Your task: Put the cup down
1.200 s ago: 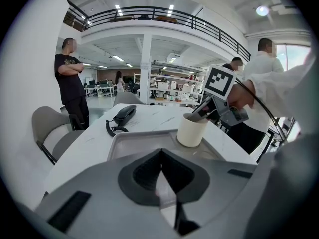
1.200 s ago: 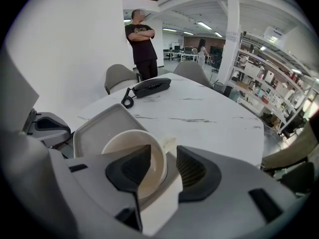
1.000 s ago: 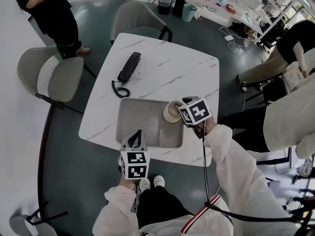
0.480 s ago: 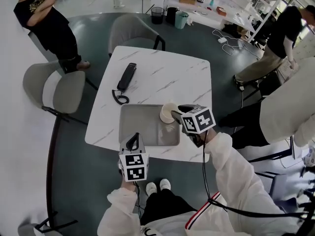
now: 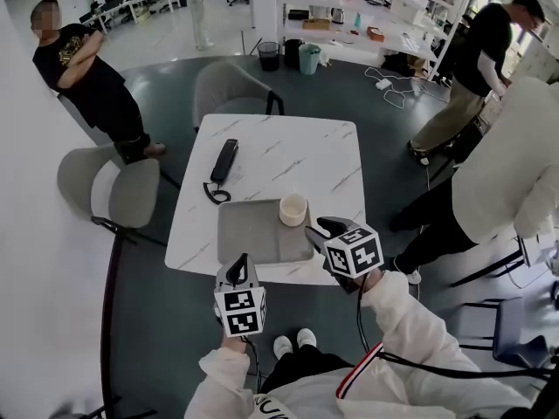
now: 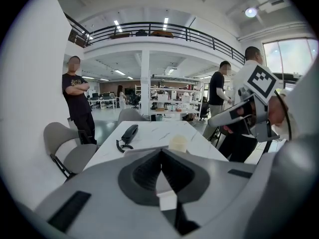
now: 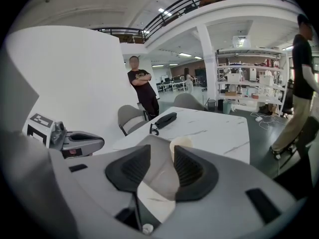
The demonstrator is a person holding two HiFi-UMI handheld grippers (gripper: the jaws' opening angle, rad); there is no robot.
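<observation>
A cream paper cup (image 5: 293,209) stands upright on the far right corner of the grey tray (image 5: 249,234) on the white marble table (image 5: 288,147). Nothing touches it. My right gripper (image 5: 317,229) is open and empty, a short way nearer than the cup, over the tray's right edge. In the right gripper view the cup (image 7: 180,144) shows just beyond the parted jaws of that gripper (image 7: 162,156). My left gripper (image 5: 238,267) hangs shut and empty off the table's near edge. The cup (image 6: 178,143) shows to the right above the closed tips of the left gripper (image 6: 160,153).
A black corded phone handset (image 5: 224,161) lies on the table left of the tray. Grey chairs stand at the left (image 5: 113,190) and far side (image 5: 231,85). A person in white (image 5: 515,164) stands close on the right; others stand farther off.
My right gripper has let go of the cup on the tray and drawn back toward me. The left gripper stayed near the table's front edge.
</observation>
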